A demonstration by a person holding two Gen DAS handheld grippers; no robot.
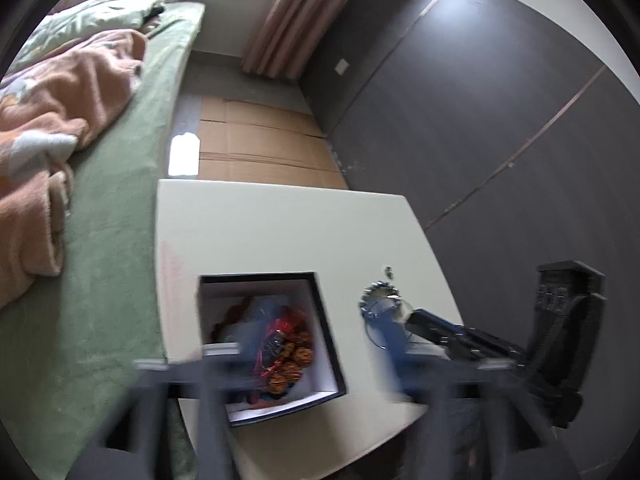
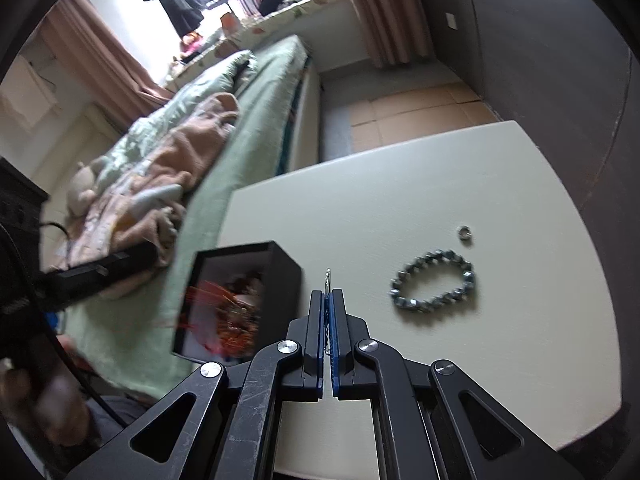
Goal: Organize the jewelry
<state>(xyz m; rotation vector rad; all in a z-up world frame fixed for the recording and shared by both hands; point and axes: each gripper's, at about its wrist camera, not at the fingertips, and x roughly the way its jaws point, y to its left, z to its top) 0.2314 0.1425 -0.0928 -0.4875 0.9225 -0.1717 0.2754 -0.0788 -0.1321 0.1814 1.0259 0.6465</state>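
- On the left of both views, a bed with a green sheet [image 1: 120, 208] runs alongside the table, with a crumpled peach blanket [image 1: 52, 120] lying on it.
- Beside the bed stands the pale table [image 1: 280, 232], its top carrying the jewelry.
- At the table's left part sits an open dark box [image 1: 326, 320] with a white lining; inside it lie amber beads [image 1: 298, 360] and red strands, blurred in both views.
- The left gripper [image 1: 320, 344] hovers over the table, one blurred finger over the box and the other over the bracelet side; its jaws stand wide apart with nothing between them.
- To the right of the box, the right gripper [image 2: 329, 300] is clenched on a thin silvery metal piece [image 2: 328, 278], which sticks up just past the blue pads [image 2: 331, 320]; what kind of jewelry it is I cannot tell.
- Further right, a bracelet of grey-blue metallic beads [image 2: 434, 286] lies flat on the table in an oval loop, apart from the box.
- Just beyond the bracelet, near but not touching it, rests a small silver ring [image 2: 464, 233].
- Past the table, flattened cardboard [image 1: 260, 140] covers the floor by a dark wall [image 1: 480, 100].
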